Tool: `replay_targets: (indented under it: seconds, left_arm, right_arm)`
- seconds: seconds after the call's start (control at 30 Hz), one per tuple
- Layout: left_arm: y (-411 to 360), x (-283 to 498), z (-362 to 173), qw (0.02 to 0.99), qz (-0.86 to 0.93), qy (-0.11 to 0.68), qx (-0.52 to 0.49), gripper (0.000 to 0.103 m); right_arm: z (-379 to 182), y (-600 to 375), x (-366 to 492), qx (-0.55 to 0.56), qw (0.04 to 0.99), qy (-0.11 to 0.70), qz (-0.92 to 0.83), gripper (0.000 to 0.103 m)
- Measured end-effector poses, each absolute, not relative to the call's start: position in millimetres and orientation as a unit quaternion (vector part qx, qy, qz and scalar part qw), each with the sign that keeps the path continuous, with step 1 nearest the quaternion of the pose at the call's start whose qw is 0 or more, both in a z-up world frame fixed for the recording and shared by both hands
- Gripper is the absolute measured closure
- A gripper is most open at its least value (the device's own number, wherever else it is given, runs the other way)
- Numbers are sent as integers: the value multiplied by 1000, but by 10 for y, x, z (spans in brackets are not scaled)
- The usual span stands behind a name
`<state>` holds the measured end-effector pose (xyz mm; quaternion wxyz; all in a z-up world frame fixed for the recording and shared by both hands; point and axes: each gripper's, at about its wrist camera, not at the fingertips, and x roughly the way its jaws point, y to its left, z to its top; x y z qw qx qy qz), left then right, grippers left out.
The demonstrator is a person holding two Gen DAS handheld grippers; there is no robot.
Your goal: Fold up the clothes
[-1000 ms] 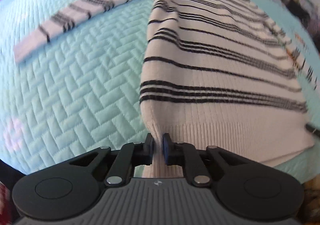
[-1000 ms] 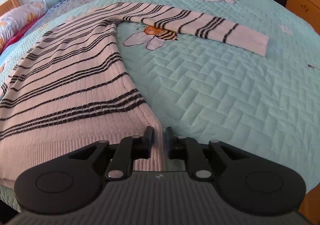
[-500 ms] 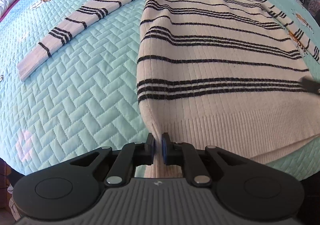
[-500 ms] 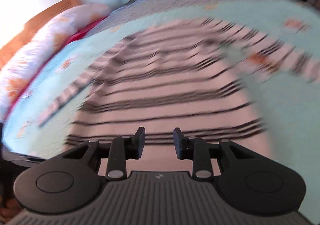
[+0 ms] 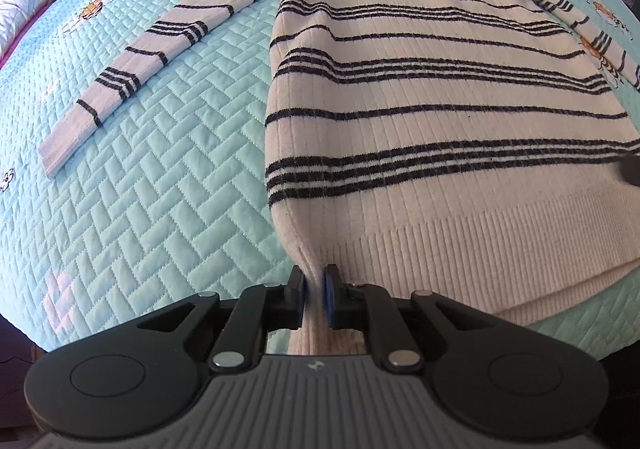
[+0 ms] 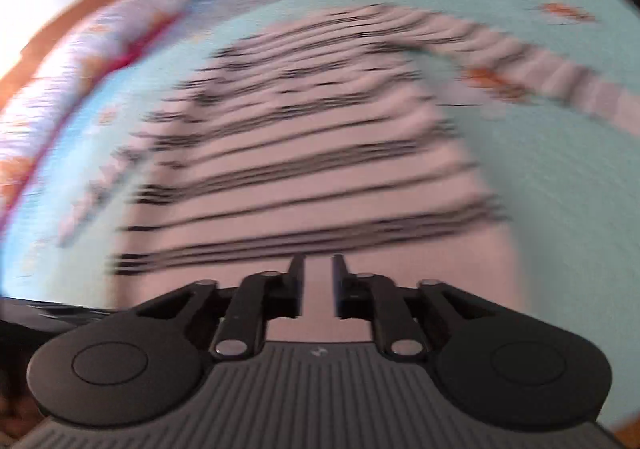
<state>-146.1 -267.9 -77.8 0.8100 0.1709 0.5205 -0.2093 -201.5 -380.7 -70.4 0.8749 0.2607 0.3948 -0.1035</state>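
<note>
A: Sweater [image 5: 440, 97], cream with dark stripes, lies flat on a teal quilt [image 5: 160, 189], spread out with its ribbed hem nearest the camera. Where is the left gripper [image 5: 314, 299]?

B: At the hem's left corner. Its jaws are clenched on a pinch of the ribbed knit, which bunches into a narrow ridge between the blue pads [image 5: 329, 301] and runs back under the gripper body.

A: And the sleeves?

B: Left sleeve [image 5: 152, 49] stretches out diagonally over the quilt, away from the body of the garment, its cuff farthest to the left. Right sleeve [image 5: 592, 33] runs toward the right edge of the left wrist view, over an orange bee print on the quilt.

A: What does the right wrist view give?

B: A blurred view. Right gripper [image 6: 318, 285] sits above the lower part of the sweater [image 6: 320, 153], near the hem. Its jaws are closing, with a narrow gap between them; pale knit shows through the gap, but the fingers [image 6: 297, 281] do not visibly press any fold. Whether they touch the fabric cannot be told through the blur.

A: Surroundings?

B: A floral pillow [image 6: 80, 61] lies along the far left of the bed, beside a wooden headboard [image 6: 60, 21]. A dark shape at the right edge of the left wrist view is too cropped to identify.
</note>
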Motion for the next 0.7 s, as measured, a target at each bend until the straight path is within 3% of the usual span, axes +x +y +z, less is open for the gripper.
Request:
replay_targets:
  seconds: [0.07,0.17,0.3,0.47,0.7]
  left_arm:
    - [-2592,-1423,-752,804,-220,533,144,94]
    - [-2309,-1329,-689,793,-242,556,56,94]
    - [-1932,-1176,-613,800,-244,548,-29,84]
    - [-1871,-821,-552,816,-235,523,-77,73]
    - [-2267,-188,-585,825,-252,497,-99,71]
  right_arm:
    - [-890,-3754,-1903,272,863,417,-89,82]
    - [-1111,-3825,-2065,284,859,414,-102,103]
    - [-1171,-3969,-2287,323,850,402,-104,103]
    - [-1137,-3859,-2274,287,860,407,-115,103]
    - [-1128,-3810,-2184,269,863,411,-121,103]
